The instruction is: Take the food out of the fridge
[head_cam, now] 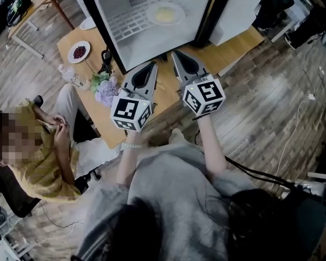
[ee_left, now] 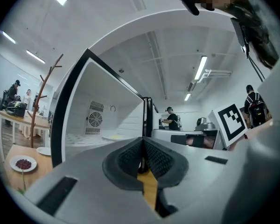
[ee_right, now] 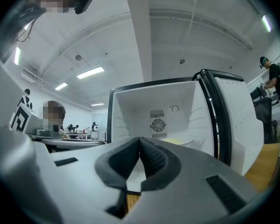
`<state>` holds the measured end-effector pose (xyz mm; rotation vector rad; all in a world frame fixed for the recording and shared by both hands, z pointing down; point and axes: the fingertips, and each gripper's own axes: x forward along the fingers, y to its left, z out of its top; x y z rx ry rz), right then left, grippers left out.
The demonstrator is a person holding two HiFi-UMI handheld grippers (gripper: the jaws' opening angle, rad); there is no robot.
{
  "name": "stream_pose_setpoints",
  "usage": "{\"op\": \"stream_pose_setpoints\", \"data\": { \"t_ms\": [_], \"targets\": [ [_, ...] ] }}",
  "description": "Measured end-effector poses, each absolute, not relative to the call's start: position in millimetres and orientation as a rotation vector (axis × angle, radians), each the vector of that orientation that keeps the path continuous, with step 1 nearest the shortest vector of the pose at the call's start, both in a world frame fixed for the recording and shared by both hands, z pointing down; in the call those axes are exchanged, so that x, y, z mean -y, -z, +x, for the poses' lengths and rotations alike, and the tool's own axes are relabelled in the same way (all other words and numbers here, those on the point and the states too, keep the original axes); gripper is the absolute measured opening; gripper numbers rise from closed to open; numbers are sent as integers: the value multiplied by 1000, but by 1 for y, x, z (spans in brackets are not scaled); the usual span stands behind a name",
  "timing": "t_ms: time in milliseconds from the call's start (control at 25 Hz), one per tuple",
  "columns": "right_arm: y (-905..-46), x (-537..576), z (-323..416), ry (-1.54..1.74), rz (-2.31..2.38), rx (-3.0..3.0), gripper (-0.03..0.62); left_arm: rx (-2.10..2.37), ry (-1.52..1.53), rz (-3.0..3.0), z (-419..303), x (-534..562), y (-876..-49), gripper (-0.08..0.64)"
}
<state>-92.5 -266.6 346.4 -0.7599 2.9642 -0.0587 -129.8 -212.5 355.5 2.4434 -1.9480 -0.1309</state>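
A small fridge (head_cam: pixel 105 41) stands open on the wooden table (head_cam: pixel 168 97), its door (head_cam: pixel 239 10) swung to the right. Inside, a white plate of pale yellow food (head_cam: pixel 165 13) rests on the wire shelf. The same plate (ee_left: pixel 113 136) shows in the left gripper view and, low in the fridge, as a pale plate (ee_right: pixel 179 141) in the right gripper view. My left gripper (head_cam: pixel 152 64) and right gripper (head_cam: pixel 175 53) hover side by side just before the fridge opening, both shut with nothing between the pads. Each points level at the fridge interior.
A plate of red berries (head_cam: pixel 79 51), a glass (head_cam: pixel 68 73) and a bunch of purple flowers (head_cam: pixel 105 87) sit on the table's left part. A person (head_cam: pixel 41 145) sits at the table's left edge. Cables trail over the floor at right.
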Motion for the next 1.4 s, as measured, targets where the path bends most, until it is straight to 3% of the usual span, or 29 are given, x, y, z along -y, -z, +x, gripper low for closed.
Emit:
{"op": "stream_pose_setpoints", "data": {
  "t_ms": [560,1400],
  "targets": [
    [-358,301,-114,83,-366,-3092,9,2230,145,2201,-143,251,-360,8],
    [-368,335,-126,718,-306,-2881,11,2155,42,2221,-154,275,-376,8]
  ]
}}
